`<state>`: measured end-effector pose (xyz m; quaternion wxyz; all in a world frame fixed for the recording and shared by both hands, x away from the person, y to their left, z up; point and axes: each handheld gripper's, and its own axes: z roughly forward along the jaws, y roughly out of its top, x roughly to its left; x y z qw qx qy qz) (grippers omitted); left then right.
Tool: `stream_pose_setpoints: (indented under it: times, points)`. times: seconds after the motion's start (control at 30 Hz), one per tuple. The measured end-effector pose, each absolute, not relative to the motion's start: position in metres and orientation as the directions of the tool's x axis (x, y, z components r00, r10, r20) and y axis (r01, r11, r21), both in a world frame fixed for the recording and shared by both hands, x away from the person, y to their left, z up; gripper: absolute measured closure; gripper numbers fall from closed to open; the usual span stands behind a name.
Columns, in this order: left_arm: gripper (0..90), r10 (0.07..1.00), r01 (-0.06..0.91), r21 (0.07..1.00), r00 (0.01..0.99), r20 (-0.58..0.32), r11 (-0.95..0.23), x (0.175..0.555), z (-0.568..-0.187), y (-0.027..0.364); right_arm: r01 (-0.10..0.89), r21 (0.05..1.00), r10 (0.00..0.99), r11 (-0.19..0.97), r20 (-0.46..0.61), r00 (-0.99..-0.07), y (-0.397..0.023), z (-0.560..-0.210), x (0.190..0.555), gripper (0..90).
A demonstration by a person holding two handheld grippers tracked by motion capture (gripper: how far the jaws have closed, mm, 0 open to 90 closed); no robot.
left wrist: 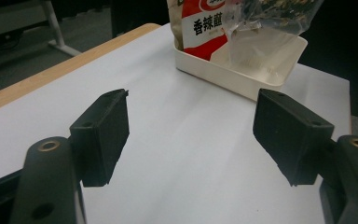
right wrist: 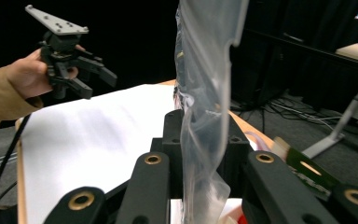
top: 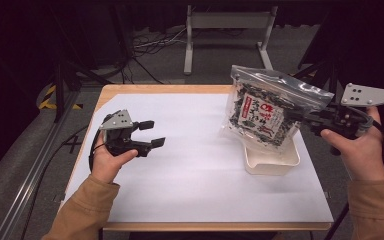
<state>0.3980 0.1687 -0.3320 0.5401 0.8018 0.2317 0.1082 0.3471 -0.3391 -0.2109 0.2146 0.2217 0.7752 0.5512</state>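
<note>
Pinching the edge of a clear snack bag, the right gripper holds it up with its jaws pressed tight on the plastic. The bag hangs just ahead of that gripper, its bottom over a white tray on the worktop. The left gripper is well apart from it all, jaws spread wide, nothing between them, hovering above the white sheet.
</note>
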Motion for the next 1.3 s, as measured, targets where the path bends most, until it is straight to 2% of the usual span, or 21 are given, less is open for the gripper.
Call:
stream_pose_setpoints:
  times: [0.57,0.77,1.3]
  points:
    - [27.3,0.518,0.266,0.919,0.852,-0.082,-0.292,0.405,-0.339,0.176,0.147,0.945,0.682,0.293,-0.099,-0.725,-0.369,-0.219,0.35,76.7]
    - [27.3,0.523,0.274,0.915,0.848,-0.085,-0.295,0.407,-0.341,0.178,0.192,0.943,0.728,0.273,-0.071,-0.682,-0.376,-0.229,0.353,76.7]
    - [27.2,0.511,0.281,0.916,0.854,-0.102,-0.287,0.407,-0.342,0.179,0.3,0.917,0.771,0.263,-0.013,-0.636,-0.376,-0.249,0.363,76.7]
